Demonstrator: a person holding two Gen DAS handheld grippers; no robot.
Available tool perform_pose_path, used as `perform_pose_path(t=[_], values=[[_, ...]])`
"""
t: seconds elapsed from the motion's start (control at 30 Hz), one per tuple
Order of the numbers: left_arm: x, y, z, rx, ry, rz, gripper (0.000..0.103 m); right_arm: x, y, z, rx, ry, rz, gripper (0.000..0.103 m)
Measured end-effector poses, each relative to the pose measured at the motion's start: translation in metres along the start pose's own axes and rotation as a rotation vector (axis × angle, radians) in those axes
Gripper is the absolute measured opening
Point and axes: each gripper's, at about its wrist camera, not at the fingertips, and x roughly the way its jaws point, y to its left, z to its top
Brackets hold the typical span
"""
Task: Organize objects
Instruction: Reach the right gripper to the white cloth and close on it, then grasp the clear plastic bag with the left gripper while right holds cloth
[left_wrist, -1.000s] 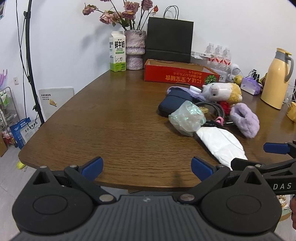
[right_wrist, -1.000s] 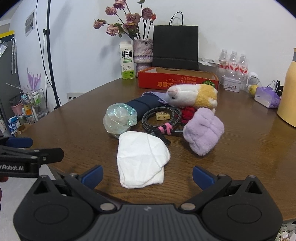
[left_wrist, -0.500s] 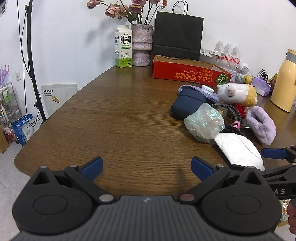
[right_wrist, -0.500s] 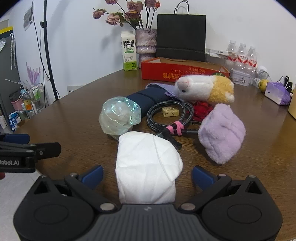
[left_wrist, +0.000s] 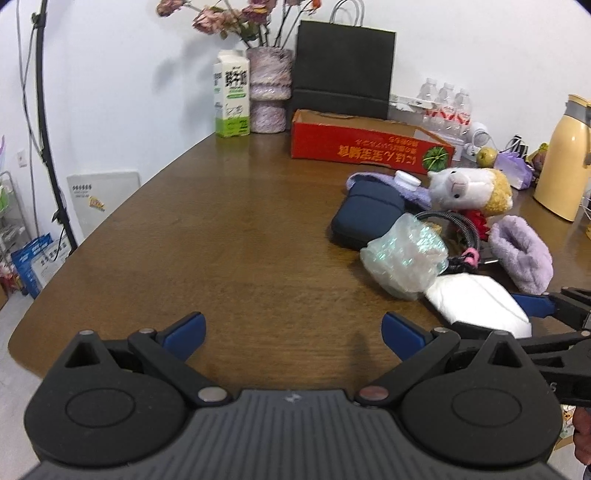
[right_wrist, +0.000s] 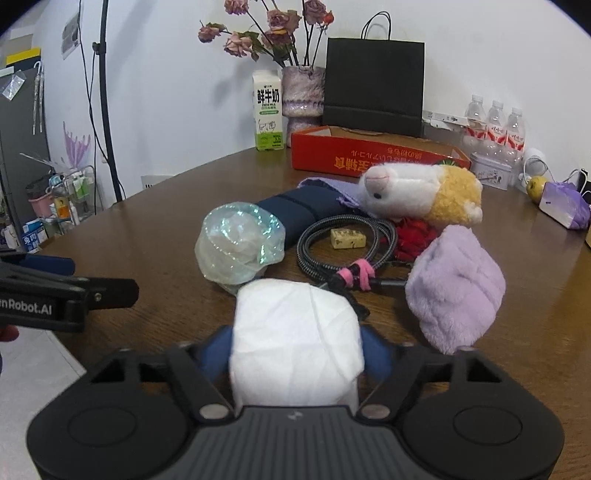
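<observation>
The left gripper (left_wrist: 291, 334) hangs over the near edge of the brown wooden surface (left_wrist: 229, 236) with its blue-padded fingers (left_wrist: 184, 329) spread wide and only bare wood between them. Ahead of those fingers and off to their right lies the pile of things to sort. Far beyond the left finger, at the wall, a milk carton (left_wrist: 231, 99) stands upright beside a vase of dried roses (left_wrist: 266, 94), with a black paper bag (left_wrist: 343, 70) and a red cardboard box (left_wrist: 369, 147) next along.

The right gripper (right_wrist: 295, 350) has just been closing its fingers (right_wrist: 373, 352), and a white folded mask (right_wrist: 295, 343) sits between them; the blue pads lie against both its sides, with its sides bulging out past them. In the left wrist view the same mask (left_wrist: 476, 299) lies at the near end of the pile, with one blue pad against its right side.

Just ahead of the right gripper's left finger sits a crumpled clear plastic bag (right_wrist: 240, 243), touching the mask's far edge. Behind it lies a dark blue pouch (right_wrist: 299, 210). Straight ahead of the fingers a coiled braided cable (right_wrist: 347, 243), bound with a pink tie, rings a small tan block (right_wrist: 348, 238). Beyond the right finger a white and yellow plush animal (right_wrist: 421, 197) lies on its side, and nearer, just beside that finger, rests a lilac fluffy item (right_wrist: 456, 288).
</observation>
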Motion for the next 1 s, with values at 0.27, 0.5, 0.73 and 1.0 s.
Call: perform_pose_path(t=[0.27,0.5,0.73,1.0], values=[[0.003,-0.019,0.014,0.056,-0.026,-0.052,0.103,-0.005,-0.008,-0.001,0.019,-0.025,0.036,0.062],[0.006,-0.034,0.025,0.086,-0.045,-0.097,0.103,-0.015,-0.015,0.003,0.017,-0.057,0.051,0.05],[0.014,-0.049,0.034,0.102,-0.048,-0.126,0.103,-0.019,-0.025,0.003,0.028,-0.066,0.071,0.044],[0.036,-0.06,0.041,0.087,-0.036,-0.139,0.103,-0.021,-0.035,0.003,0.048,-0.07,0.094,0.04]])
